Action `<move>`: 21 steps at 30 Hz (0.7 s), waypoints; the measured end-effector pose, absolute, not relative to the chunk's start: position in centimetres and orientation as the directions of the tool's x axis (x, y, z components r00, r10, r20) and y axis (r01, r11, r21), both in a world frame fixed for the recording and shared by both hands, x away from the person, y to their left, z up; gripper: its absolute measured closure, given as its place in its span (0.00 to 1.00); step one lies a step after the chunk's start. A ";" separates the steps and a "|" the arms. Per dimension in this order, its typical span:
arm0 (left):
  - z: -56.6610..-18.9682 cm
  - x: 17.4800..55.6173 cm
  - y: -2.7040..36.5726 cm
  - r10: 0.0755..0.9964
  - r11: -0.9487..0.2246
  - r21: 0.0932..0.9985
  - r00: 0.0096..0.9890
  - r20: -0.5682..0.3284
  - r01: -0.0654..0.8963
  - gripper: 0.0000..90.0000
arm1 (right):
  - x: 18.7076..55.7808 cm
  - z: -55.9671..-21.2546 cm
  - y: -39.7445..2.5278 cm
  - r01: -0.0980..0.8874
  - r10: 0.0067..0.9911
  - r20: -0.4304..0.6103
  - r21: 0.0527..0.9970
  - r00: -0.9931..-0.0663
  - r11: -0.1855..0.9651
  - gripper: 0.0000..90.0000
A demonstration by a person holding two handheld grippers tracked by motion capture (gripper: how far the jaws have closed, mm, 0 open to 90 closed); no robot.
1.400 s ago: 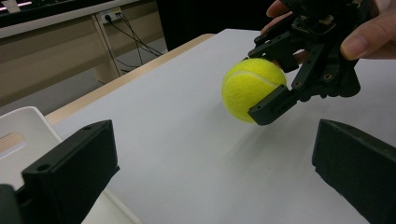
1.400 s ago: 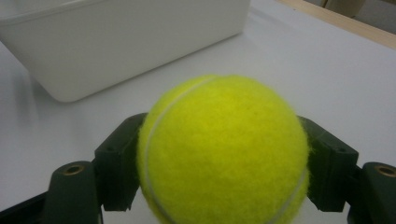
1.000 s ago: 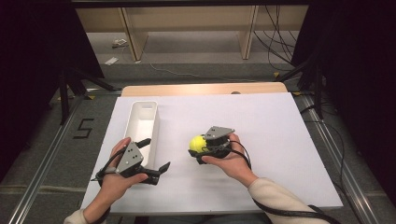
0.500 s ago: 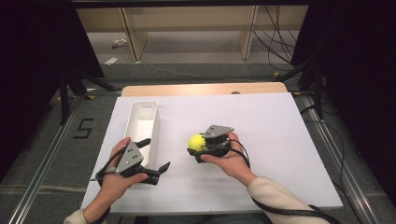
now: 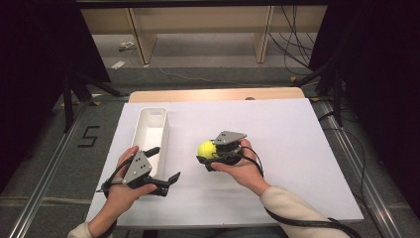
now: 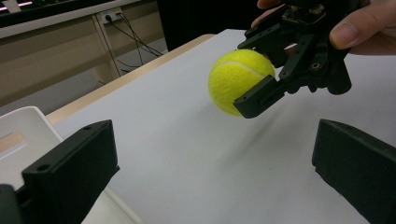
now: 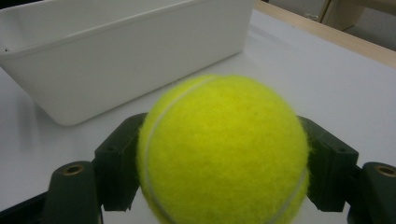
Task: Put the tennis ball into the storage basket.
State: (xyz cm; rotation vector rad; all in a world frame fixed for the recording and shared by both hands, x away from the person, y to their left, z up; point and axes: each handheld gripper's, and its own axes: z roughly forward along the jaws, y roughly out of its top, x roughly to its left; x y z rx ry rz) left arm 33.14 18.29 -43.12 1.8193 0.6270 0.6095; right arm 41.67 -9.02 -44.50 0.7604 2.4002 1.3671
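Right gripper is clamping a yellow tennis ball, one jaw on each side of it. In the right gripper view the ball is sitting squarely between the two black jaws. In the left gripper view the ball is hanging clear of the white tabletop, with a soft shadow beneath it, so it is being carried, not resting.

Left gripper is lying low at about 7 o'clock on the table, jaws spread wide and holding nothing. It is sitting just beside the near end of the white rectangular bin.

Positions, high view: the ball is near table centre, the bin is at roughly 10 o'clock from the ball, long axis running away from the person. The bin is looking empty as far as the interior shows.

Judgement: the step in hand is looking like transport, with the ball gripped and lifted and the bin as the probable destination. The next move is likely calling for travel toward 10 o'clock, enough height to clear the bin's near wall, then centring over the opening before easing the jaws apart. Releasing early would be risking a bounce off the rim.
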 end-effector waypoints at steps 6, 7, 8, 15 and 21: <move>-43.1 33.1 18.3 0.674 -0.294 0.947 0.731 0.109 0.129 0.00 | 41.7 -44.3 -8.8 0.305 0.566 0.022 0.859 -0.824 0.410 0.30; -43.1 33.1 18.3 0.674 -0.294 0.947 0.731 0.110 0.129 0.00 | 41.8 -44.3 -8.8 0.305 0.566 0.022 0.860 -0.824 0.410 0.30; -43.1 33.1 18.3 0.674 -0.294 0.947 0.731 0.109 0.130 0.00 | 41.8 -44.3 -8.8 0.304 0.566 0.022 0.860 -0.824 0.410 0.30; -43.1 33.1 18.3 0.674 -0.295 0.947 0.730 0.112 0.128 0.00 | 41.9 -44.1 -8.7 0.299 0.566 0.017 0.862 -0.824 0.409 0.30; -43.1 33.1 18.3 0.675 -0.294 0.947 0.729 0.111 0.128 0.00 | 42.0 -44.0 -8.6 0.299 0.568 0.022 0.866 -0.822 0.400 0.30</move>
